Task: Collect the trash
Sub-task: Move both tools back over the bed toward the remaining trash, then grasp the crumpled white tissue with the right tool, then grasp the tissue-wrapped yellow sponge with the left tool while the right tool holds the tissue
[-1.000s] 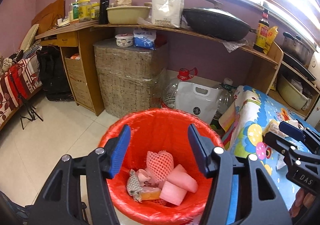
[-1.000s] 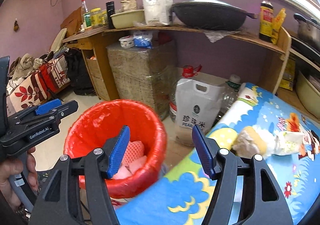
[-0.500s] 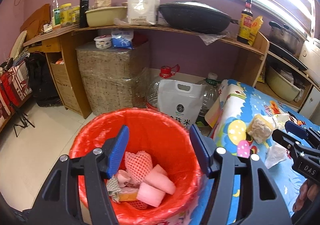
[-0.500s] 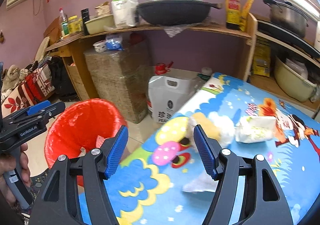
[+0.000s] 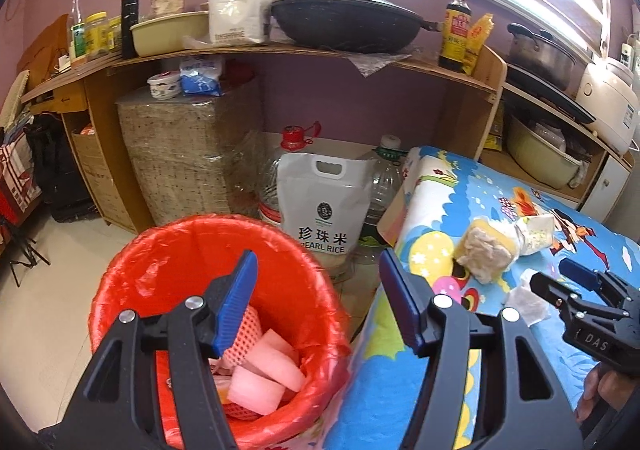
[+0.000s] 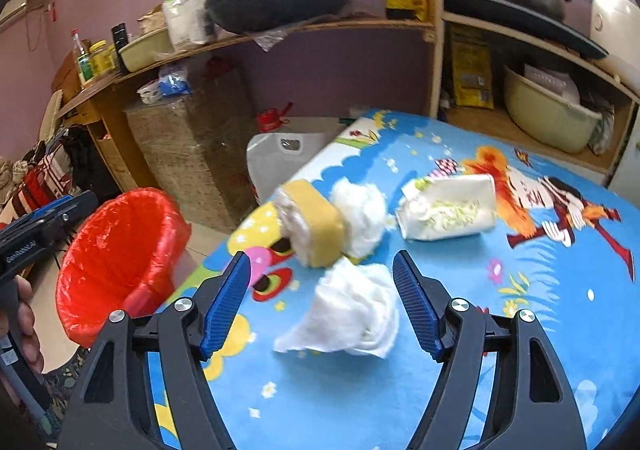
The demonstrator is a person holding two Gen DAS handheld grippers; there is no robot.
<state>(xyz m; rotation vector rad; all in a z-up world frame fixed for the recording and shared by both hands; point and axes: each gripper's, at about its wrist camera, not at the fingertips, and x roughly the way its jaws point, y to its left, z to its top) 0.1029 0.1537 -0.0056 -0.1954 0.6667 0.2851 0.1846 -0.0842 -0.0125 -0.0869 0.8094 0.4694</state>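
The crumpled tissue [image 6: 352, 320] is light, soft and compressible; judged best pinched across its bulky middle, where the folds gather, since a loose corner may tear or slip. It lies on the near part of the cartoon-print surface [image 6: 520, 330], between the blue pads of the right tongs [image 6: 322, 304], which have just been opening and stand spread, not touching it. A yellow sponge [image 6: 316, 230] lies just beyond. The left tongs [image 5: 316, 300] are spread and empty above the near right rim of the red bin [image 5: 160, 246].
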